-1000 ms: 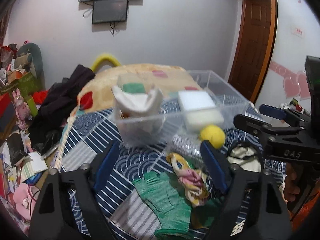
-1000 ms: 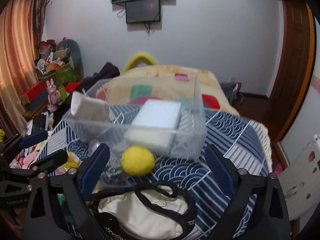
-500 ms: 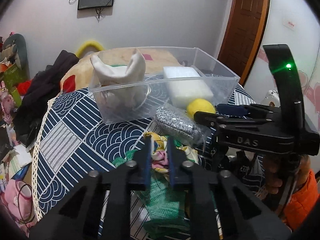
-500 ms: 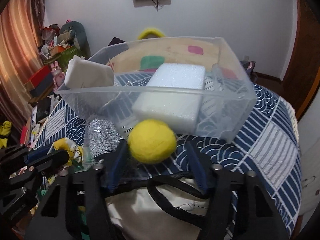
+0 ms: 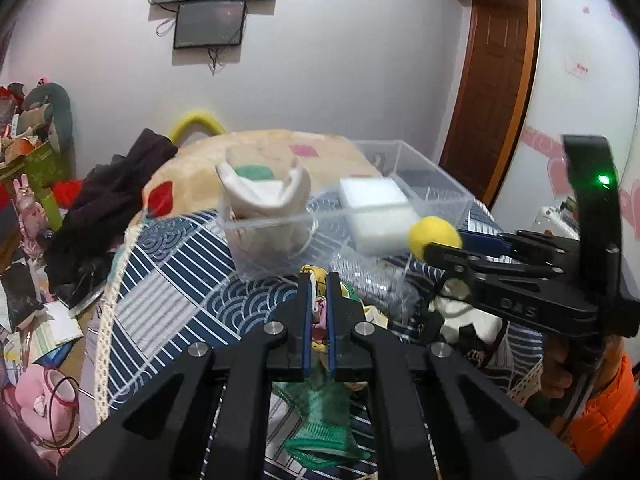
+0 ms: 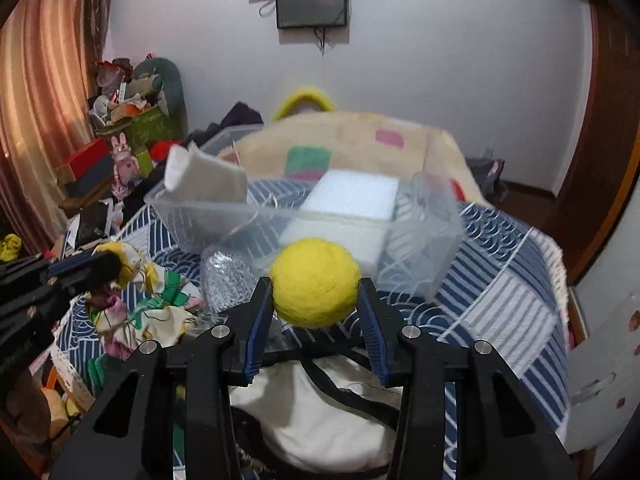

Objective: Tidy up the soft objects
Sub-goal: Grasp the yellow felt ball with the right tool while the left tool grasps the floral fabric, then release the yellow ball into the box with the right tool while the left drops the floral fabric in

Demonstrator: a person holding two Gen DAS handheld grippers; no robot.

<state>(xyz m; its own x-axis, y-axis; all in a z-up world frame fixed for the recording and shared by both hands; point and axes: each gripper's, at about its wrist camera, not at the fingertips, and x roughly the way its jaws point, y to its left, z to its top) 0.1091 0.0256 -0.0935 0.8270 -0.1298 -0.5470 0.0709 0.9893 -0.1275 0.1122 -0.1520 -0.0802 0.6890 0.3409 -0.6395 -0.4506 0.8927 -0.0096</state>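
My right gripper [image 6: 316, 292] is shut on a yellow felt ball [image 6: 315, 283] and holds it up in front of the clear plastic bin [image 6: 424, 256]; the ball also shows in the left wrist view [image 5: 434, 232]. My left gripper [image 5: 319, 284] is shut on a floral cloth [image 5: 319, 312], which also shows in the right wrist view [image 6: 136, 304]. The bin [image 5: 276, 244] holds a white cloth [image 5: 264, 196] and a white foam block [image 5: 376, 208]. A green knit glove [image 5: 320, 412] lies under the left gripper.
A silver mesh scrubber [image 6: 226, 280] lies in front of the bin. A cream bag with black straps [image 6: 332, 420] lies under the right gripper. All sit on a blue patterned cover [image 6: 500, 304]. Clutter is piled at the left [image 5: 36, 216]. A wooden door [image 5: 496, 80] stands at the right.
My right gripper has closed on the yellow ball and lifted it. My left gripper, shut on the floral cloth, has risen and pulled the cloth up with it.
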